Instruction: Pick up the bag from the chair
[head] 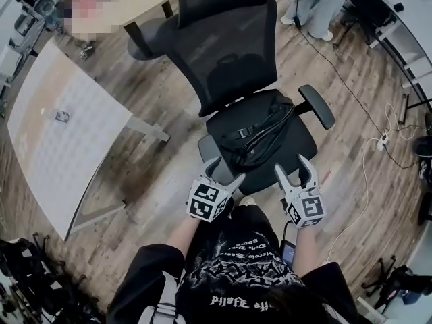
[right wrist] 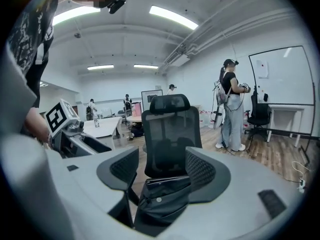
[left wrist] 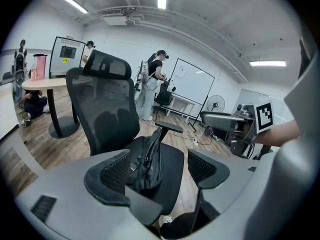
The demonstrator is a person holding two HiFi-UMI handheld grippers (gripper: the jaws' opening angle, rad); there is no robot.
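A black bag (head: 258,132) with straps lies flat on the seat of a black mesh office chair (head: 226,42). My left gripper (head: 225,171) hangs open at the seat's front left edge, short of the bag. My right gripper (head: 294,168) is open at the front right edge, also clear of it. In the left gripper view the bag (left wrist: 148,160) shows between the open jaws, further off. The right gripper view has the bag (right wrist: 162,199) low between its spread jaws, with the chair back (right wrist: 170,134) behind.
A white table (head: 61,123) stands to the left of the chair. Cables and a power strip (head: 382,140) lie on the wood floor at right. A person (head: 317,2) stands beyond the chair, and another (right wrist: 231,104) is near a whiteboard. The chair's armrest (head: 317,105) juts out right.
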